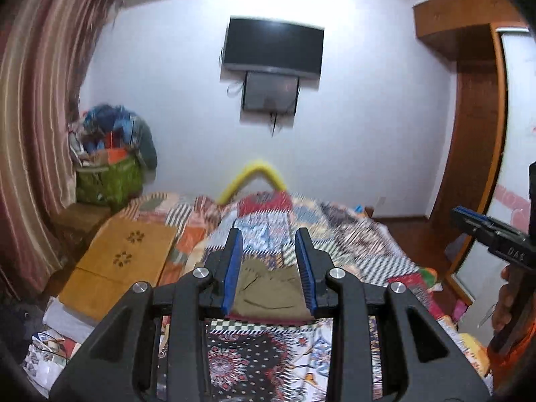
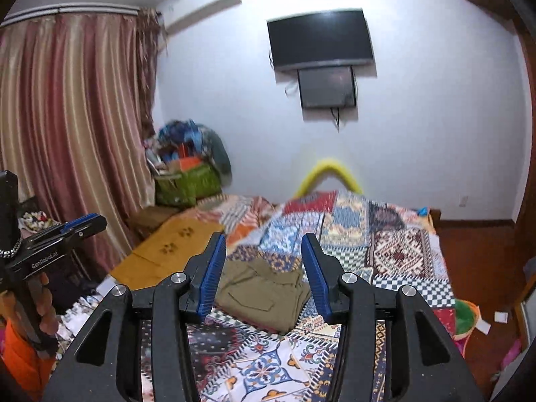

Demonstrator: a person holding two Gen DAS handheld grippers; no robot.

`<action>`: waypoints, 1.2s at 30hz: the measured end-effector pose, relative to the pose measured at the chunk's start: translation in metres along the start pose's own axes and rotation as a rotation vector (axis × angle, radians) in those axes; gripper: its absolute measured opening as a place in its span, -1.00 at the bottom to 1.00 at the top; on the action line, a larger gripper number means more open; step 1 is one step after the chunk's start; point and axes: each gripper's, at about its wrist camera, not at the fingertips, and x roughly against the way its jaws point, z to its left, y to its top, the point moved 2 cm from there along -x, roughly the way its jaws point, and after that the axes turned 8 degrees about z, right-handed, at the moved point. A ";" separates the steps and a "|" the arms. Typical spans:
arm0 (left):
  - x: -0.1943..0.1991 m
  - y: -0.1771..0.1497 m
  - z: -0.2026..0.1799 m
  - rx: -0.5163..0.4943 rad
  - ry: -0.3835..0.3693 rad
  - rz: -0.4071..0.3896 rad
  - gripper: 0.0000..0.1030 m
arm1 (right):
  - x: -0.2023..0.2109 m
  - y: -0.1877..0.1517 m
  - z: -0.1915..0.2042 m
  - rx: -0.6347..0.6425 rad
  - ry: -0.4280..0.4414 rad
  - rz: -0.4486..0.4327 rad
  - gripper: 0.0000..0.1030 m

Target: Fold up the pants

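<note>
A home bedroom. A bed (image 2: 395, 234) covered with a patchwork quilt sits below a wall-mounted television (image 2: 320, 38), with striped curtains (image 2: 67, 117) at the left. A wooden wardrobe (image 1: 475, 127) stands at the right.

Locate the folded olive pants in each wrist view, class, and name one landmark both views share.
Left wrist view: the olive pants lie low and central on the patchwork bedspread, seen between the open left gripper fingers.
Right wrist view: the olive pants lie low, slightly left of centre, between the open right gripper fingers.
Shared landmark: the wall-mounted TV.
</note>
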 end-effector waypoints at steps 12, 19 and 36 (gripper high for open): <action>0.109 -0.032 -0.046 -0.015 0.041 -0.171 0.56 | 0.081 -0.021 0.035 0.054 0.020 -0.148 0.28; 0.132 -0.048 -0.060 -0.036 0.067 -0.207 0.97 | 0.085 -0.031 0.043 0.049 -0.007 -0.166 0.88; 0.124 -0.065 -0.055 0.003 0.055 -0.169 1.00 | 0.090 -0.054 0.048 0.079 -0.062 -0.151 1.00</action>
